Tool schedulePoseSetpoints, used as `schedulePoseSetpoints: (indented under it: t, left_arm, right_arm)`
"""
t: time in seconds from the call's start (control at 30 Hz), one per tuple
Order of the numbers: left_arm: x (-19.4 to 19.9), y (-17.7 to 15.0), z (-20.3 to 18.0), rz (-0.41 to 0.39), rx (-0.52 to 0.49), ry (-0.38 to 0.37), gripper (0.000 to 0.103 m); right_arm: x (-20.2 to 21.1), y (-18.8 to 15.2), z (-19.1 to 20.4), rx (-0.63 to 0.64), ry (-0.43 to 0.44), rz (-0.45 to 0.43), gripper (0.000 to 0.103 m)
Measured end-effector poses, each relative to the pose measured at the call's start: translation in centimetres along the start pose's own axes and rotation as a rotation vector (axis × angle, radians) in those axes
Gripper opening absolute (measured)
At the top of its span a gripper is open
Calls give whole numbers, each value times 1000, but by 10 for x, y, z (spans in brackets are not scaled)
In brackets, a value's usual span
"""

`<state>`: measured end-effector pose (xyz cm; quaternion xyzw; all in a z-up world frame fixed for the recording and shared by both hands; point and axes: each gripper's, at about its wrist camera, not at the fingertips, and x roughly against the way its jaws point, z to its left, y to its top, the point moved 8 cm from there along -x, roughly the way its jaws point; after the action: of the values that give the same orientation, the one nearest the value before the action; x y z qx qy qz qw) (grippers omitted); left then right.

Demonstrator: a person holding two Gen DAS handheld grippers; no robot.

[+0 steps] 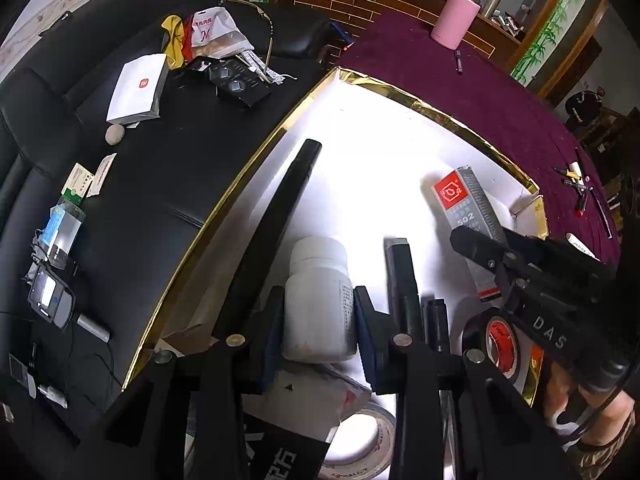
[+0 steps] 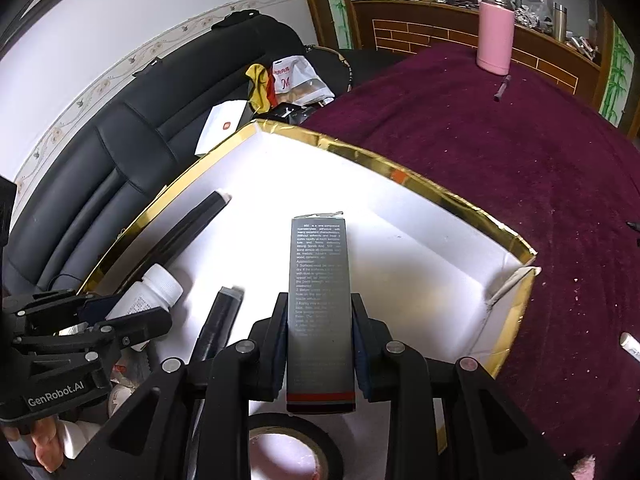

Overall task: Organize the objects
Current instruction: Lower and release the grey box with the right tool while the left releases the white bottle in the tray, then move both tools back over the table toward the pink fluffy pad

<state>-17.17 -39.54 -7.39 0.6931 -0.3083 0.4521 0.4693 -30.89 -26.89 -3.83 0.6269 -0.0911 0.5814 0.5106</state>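
We've got both tongs down inside the gold-rimmed white box (image 2: 400, 168), which sits on the purple-covered bench (image 2: 520, 160) right against the black sofa (image 1: 160, 184). The left tongs (image 1: 320, 316) are clamped on a white pill bottle (image 1: 318, 300) near the box's sofa-side edge. The right tongs (image 2: 320, 328) are clenched on a grey glue carton (image 2: 320, 308), the long one marked 502, more toward the middle.

Open room: the far half of the box floor is bare white, all the way to the far gold rim and over to the torn corner (image 2: 516, 276) on the bench side. That's where there's space to move.

The near end is crowded. A long black tube (image 1: 288, 208) lies along the sofa-side wall, just beside the bottle. A shorter black stick (image 2: 224, 320) lies between the bottle and the carton, so the two tongs have it in the gap between them. A roll of black tape (image 2: 288, 440) sits under the right tongs at the near edge, and a white tape roll (image 1: 360, 440) shows below the left ones, with some cards or packets we can't read properly.

Outside the box, a pink flask (image 2: 494, 36) and a pen (image 2: 502, 88) stand well apart near the bench's far edge, and the sofa carries a white box (image 1: 138, 88) plus assorted clutter.
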Motion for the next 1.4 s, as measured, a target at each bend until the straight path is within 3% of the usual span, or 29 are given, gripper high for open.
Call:
schedulePoseSetpoints:
  t: [0.3, 0.47, 0.57, 0.6, 0.63, 0.87, 1.0, 1.1, 1.27, 1.4]
  left_arm:
    - [5, -1, 6, -13, 37, -35, 34]
    - [13, -1, 7, -34, 55, -46, 40]
    - [17, -2, 5, -43, 52, -48, 41]
    - [19, -2, 4, -48, 51, -51, 41]
    - [21, -3, 3, -52, 52, -52, 42]
    - [42, -8, -3, -96, 64, -62, 46]
    - [61, -14, -14, -132, 58, -85, 49]
    - [76, -24, -33, -162, 29, -124, 53]
    - [89, -45, -71, -164, -23, -219, 59]
    - [93, -64, -105, -157, -84, -267, 73]
  right_arm:
    - [-4, -7, 16, 37, 27, 8, 31]
    - [-1, -8, 17, 32, 43, 10, 33]
    - [6, -7, 16, 15, 42, -8, 48]
    - [9, -7, 16, 10, 46, -15, 61]
    - [13, -5, 16, 3, 53, -29, 66]
    - [59, 1, 16, 0, 39, -150, 71]
    - [88, -5, 9, -10, 31, -209, 85]
    - [111, -17, -3, -67, 38, -263, 98]
    - [137, -41, -25, -161, 69, -290, 103]
    - [157, -62, -40, -176, 56, -310, 103]
